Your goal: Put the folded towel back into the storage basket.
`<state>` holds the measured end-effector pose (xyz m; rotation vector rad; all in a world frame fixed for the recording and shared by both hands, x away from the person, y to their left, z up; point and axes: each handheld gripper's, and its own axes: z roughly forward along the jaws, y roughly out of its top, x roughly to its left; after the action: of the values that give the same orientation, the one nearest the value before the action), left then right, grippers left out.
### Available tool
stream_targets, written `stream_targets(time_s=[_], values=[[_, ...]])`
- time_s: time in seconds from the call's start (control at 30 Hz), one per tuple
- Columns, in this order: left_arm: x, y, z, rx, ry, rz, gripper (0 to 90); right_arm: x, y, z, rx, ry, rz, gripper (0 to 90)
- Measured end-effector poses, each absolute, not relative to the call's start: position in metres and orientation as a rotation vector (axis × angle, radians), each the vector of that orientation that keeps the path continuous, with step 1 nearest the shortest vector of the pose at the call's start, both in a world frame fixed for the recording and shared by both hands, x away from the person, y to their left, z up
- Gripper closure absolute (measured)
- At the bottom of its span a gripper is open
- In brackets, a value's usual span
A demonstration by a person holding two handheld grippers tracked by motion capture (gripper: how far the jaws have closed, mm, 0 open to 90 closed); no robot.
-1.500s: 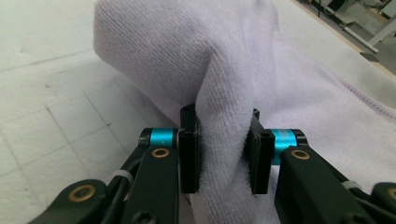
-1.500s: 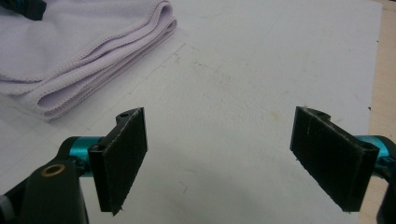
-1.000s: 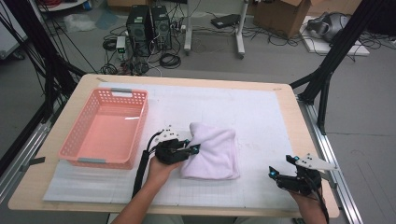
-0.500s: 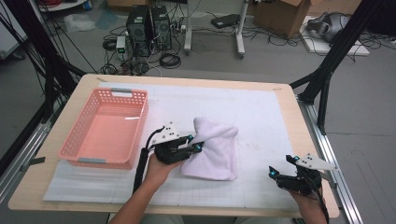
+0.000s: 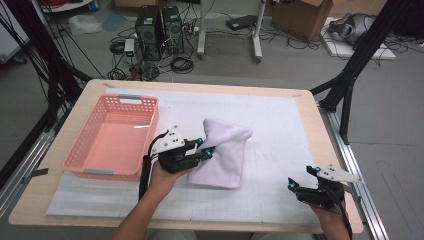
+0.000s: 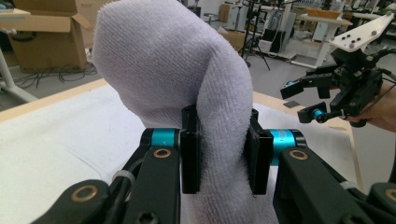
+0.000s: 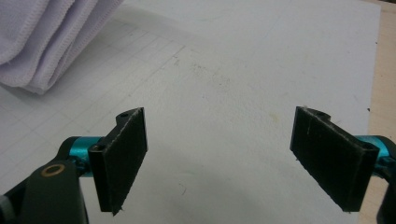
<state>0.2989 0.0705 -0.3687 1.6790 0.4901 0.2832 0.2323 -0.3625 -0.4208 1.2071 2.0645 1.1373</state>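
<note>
A folded white towel (image 5: 225, 150) lies near the middle of the white mat (image 5: 280, 125). My left gripper (image 5: 206, 151) is shut on the towel's left side and holds that part raised off the mat, so the cloth humps up. In the left gripper view the towel (image 6: 187, 70) bulges up between the two black pads (image 6: 190, 149). My right gripper (image 5: 296, 184) rests near the front right corner of the table, open and empty. Its own view shows wide-apart pads (image 7: 123, 154) over bare mat (image 7: 224, 93), with the towel's folded edge (image 7: 42, 46) at the upper left.
A pink plastic basket (image 5: 80, 160) stands empty at the left of the table, just left of my left hand. The table's wooden front edge (image 5: 200, 225) runs along the bottom. Computers, cables and boxes lie on the floor beyond the table.
My left gripper has risen with the towel's left side, and the cloth now stands up in a taller hump. The right gripper has stayed put.
</note>
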Motion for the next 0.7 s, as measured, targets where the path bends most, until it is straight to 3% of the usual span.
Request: stream_targets(time_s=[0.7], values=[[0.296, 0.117, -0.329, 1.598, 0.481, 0.366, 72.4, 0.233, -0.361, -0.419, 1.207, 2.059, 1.142, 17.9]])
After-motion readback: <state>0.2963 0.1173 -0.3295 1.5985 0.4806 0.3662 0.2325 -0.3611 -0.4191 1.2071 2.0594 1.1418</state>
